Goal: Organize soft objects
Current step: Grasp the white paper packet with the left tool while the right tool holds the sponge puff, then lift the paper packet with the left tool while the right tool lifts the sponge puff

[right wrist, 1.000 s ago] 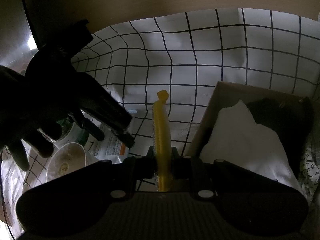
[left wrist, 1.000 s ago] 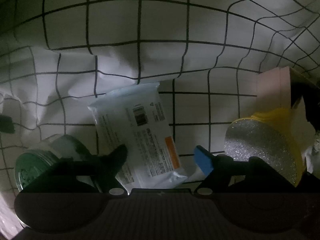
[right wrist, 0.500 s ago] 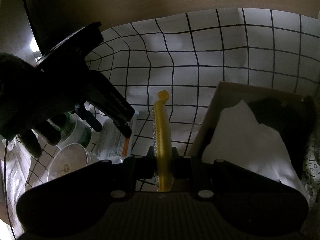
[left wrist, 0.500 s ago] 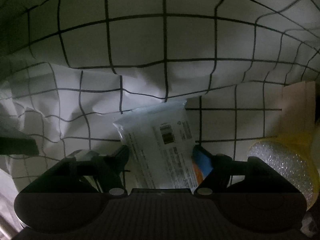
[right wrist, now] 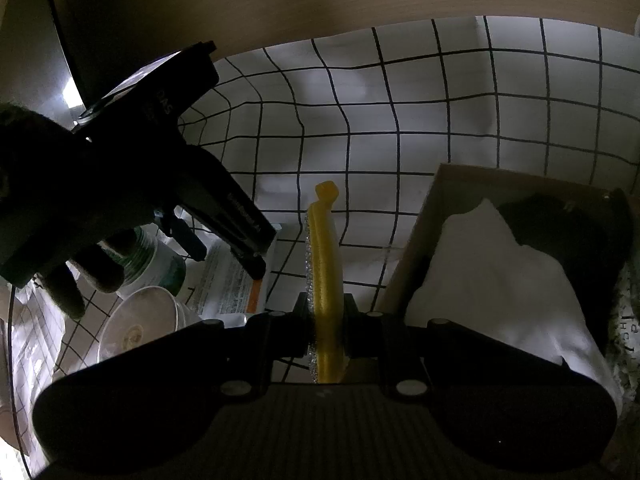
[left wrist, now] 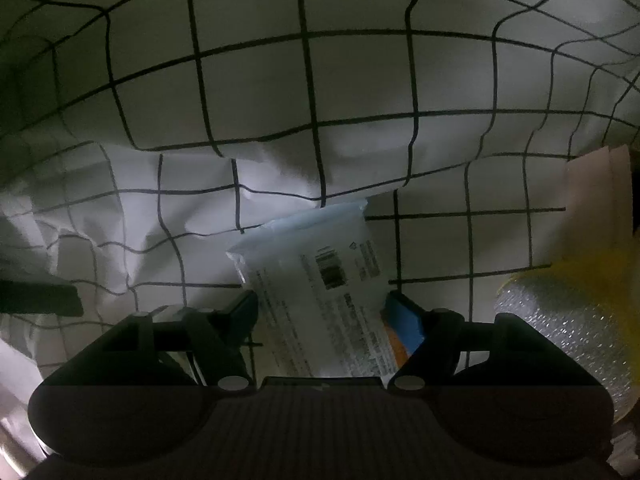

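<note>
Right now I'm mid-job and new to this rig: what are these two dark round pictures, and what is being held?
There is no robot arm. A person holds hand tongs in each hand, and each pair carries a wide-angle camera looking along its two fingers.

The left view looks down at a wipes packet on the checked cloth. The left tongs straddle it and are closing; contact is unclear.

The right view shows the right tongs shut on a yellow sponge with a glittery side, held on edge. Right of it is a cardboard box holding white cloth and something dark. To the left are the person's hand, a green-lidded jar and a clear cup.
</note>
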The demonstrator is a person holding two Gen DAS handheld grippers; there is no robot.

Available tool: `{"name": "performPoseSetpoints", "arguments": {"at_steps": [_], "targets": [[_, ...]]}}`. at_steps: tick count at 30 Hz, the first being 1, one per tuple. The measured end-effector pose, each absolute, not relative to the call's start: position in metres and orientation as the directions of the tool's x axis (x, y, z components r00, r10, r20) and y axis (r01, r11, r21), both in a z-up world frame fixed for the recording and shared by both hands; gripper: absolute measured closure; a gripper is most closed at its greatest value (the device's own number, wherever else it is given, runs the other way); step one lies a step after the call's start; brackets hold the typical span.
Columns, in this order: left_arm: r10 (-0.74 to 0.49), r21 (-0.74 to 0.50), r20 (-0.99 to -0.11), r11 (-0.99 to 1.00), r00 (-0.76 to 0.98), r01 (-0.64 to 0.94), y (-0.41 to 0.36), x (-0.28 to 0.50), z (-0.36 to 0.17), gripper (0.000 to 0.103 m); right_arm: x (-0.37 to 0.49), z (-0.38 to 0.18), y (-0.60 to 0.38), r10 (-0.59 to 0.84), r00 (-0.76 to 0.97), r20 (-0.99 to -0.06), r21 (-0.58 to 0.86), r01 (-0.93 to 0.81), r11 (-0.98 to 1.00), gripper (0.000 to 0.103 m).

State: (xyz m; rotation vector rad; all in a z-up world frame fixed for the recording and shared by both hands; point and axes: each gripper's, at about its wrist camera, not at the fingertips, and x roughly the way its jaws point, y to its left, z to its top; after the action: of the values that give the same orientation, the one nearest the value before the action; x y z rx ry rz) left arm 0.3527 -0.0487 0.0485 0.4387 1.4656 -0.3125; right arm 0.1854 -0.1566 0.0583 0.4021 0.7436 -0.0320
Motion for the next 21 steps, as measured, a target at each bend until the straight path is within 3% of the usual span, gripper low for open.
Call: {"name": "performPoseSetpoints", "arguments": {"at_steps": [3,9,17,21], "targets": [[-0.002,0.034,-0.997,0.882,0.077,0.469,-0.045,0.354,0.056,0.035,0.184,0.057,-0.157,0.114,0.740,-0.663,0.344,0.165,0.924,0.088],[0.000,0.035,-0.997,0.878,0.074,0.478,-0.035,0.361,0.073,0.035,0.184,0.055,-0.158,0.118,0.743,-0.658,0.352,0.165,0.921,0.088],[0.018,0.021,-1.000,0.907,0.012,0.420,-0.037,0.366,0.052,0.034,0.183,0.056,-0.158,0.119,0.743,-0.659,0.350,0.162,0.923,0.088],[-0.046,-0.050,-0.999,0.932,-0.018,0.360,-0.033,0.369,0.048,0.030,0.183,0.056,-0.158,0.122,0.745,-0.656,0.353,0.161,0.922,0.088]]}}
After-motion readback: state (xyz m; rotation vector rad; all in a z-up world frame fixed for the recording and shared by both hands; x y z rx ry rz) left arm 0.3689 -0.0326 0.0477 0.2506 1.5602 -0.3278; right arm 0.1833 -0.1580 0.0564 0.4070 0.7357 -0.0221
